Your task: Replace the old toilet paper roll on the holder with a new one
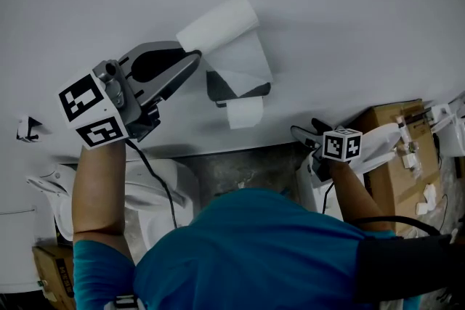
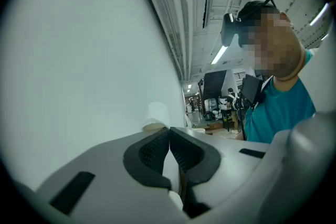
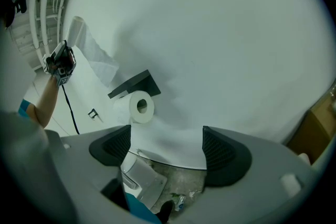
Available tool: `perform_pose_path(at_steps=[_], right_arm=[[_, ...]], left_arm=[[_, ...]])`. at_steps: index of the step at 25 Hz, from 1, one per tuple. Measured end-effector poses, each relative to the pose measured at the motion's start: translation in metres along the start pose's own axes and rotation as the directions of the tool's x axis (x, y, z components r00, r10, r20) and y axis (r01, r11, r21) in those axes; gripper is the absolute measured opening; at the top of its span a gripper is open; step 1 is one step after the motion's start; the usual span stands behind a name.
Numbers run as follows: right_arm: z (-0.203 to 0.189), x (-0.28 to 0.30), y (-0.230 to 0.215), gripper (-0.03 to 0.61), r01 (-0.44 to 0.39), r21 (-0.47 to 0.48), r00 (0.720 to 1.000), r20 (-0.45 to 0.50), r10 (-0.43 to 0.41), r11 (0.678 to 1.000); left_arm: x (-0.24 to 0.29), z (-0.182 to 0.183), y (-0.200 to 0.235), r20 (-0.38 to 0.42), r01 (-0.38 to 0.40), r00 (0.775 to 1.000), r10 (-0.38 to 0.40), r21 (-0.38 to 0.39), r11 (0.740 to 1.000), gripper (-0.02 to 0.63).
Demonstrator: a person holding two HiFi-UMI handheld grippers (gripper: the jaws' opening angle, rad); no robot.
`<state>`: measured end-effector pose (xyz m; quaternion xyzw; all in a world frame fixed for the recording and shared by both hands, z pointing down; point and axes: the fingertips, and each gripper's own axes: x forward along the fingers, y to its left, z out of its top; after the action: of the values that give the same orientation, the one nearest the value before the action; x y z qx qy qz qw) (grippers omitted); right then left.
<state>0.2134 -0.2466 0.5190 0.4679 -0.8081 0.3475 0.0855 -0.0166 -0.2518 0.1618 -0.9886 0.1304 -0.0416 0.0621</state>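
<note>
While the left gripper (image 1: 190,58) holds a toilet paper roll (image 1: 218,24) high, up-left of the holder (image 1: 236,89) carrying a second roll (image 1: 243,111), its own view shows jaws pinched on that raised roll, and the right gripper (image 3: 165,144), in its view, has jaws wide and empty, facing the holder.

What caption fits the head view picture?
Left gripper holds a toilet paper roll above the wall holder; right gripper hangs open, empty.

One white toilet paper roll (image 1: 218,24) is up against the wall, pinched by the left hand-held gripper (image 1: 195,56), its loose sheet (image 1: 243,58) hanging over the dark holder (image 1: 216,88); a second roll (image 1: 245,112) sits mounted beneath that holder
</note>
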Motion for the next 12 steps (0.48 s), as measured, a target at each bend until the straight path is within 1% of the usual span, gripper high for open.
perform_pose_path(at_steps=[1, 3, 5, 6, 7, 9, 11, 12], right_arm=[[-0.001, -0.001, 0.002, 0.407, 0.002, -0.001, 1.0, 0.002, -0.002, 1.0], [-0.002, -0.002, -0.001, 0.407, 0.004, 0.002, 1.0, 0.002, -0.004, 1.0], [-0.004, -0.003, -0.008, 0.407, 0.005, 0.009, 1.0, -0.004, -0.005, 1.0], [-0.006, -0.004, -0.011, 0.407, 0.008, 0.011, 1.0, -0.009, -0.008, 1.0], [-0.008, -0.004, -0.012, 0.407, 0.01, 0.012, 1.0, -0.013, -0.01, 1.0], [-0.01, -0.003, -0.012, 0.407, 0.012, 0.014, 1.0, -0.019, -0.012, 1.0], [-0.012, -0.001, -0.011, 0.407, 0.011, 0.013, 1.0, -0.026, -0.011, 1.0], [-0.012, 0.0, -0.011, 0.407, 0.012, 0.012, 0.999, -0.03, -0.011, 1.0]], left_arm=[[0.004, -0.01, 0.005, -0.023, -0.005, 1.0, 0.004, -0.012, 1.0, 0.011], [0.019, -0.042, 0.019, -0.084, -0.024, 0.996, 0.021, -0.042, 0.999, 0.012], [0.036, -0.086, 0.034, -0.147, -0.048, 0.988, 0.039, -0.057, 0.997, 0.011], [0.043, -0.108, 0.04, -0.181, -0.062, 0.982, 0.051, -0.053, 0.997, 0.011], [0.047, -0.13, 0.045, -0.219, -0.077, 0.973, 0.067, -0.04, 0.996, 0.012], [0.052, -0.168, 0.054, -0.295, -0.108, 0.95, 0.107, 0.013, 0.994, 0.011], [0.053, -0.195, 0.057, -0.358, -0.116, 0.923, 0.141, 0.092, 0.989, 0.012], [0.053, -0.205, 0.056, -0.387, -0.105, 0.909, 0.153, 0.142, 0.984, 0.011]])
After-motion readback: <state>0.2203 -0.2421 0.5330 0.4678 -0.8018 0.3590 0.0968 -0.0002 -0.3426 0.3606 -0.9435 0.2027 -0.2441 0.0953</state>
